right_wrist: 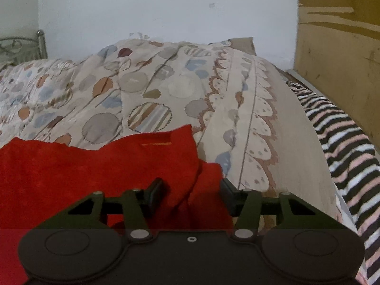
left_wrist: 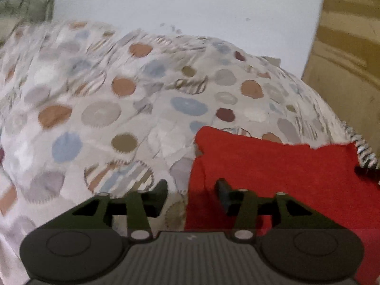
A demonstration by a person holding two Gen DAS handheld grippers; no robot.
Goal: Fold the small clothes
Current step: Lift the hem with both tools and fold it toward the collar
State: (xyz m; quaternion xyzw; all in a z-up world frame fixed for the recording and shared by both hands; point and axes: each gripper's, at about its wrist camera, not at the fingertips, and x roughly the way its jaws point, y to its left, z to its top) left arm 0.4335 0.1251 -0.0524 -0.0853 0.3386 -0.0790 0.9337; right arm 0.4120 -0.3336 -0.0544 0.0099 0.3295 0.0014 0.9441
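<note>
A red garment (left_wrist: 273, 175) lies flat on the bed's patterned cover (left_wrist: 99, 109). In the left wrist view it fills the lower right. My left gripper (left_wrist: 192, 190) is open at the garment's left edge, its right finger over the red cloth and its left finger over the cover. In the right wrist view the red garment (right_wrist: 95, 171) fills the lower left, with a fold near its right edge. My right gripper (right_wrist: 192, 190) is open, low over that right edge, with red cloth between its fingers.
The patterned cover (right_wrist: 166, 90) is bunched up toward a white wall (right_wrist: 166, 7). A striped cloth (right_wrist: 342, 137) lies along the bed's right side beside a brown wooden panel (right_wrist: 339, 35). A metal bed frame (right_wrist: 23, 45) shows at far left.
</note>
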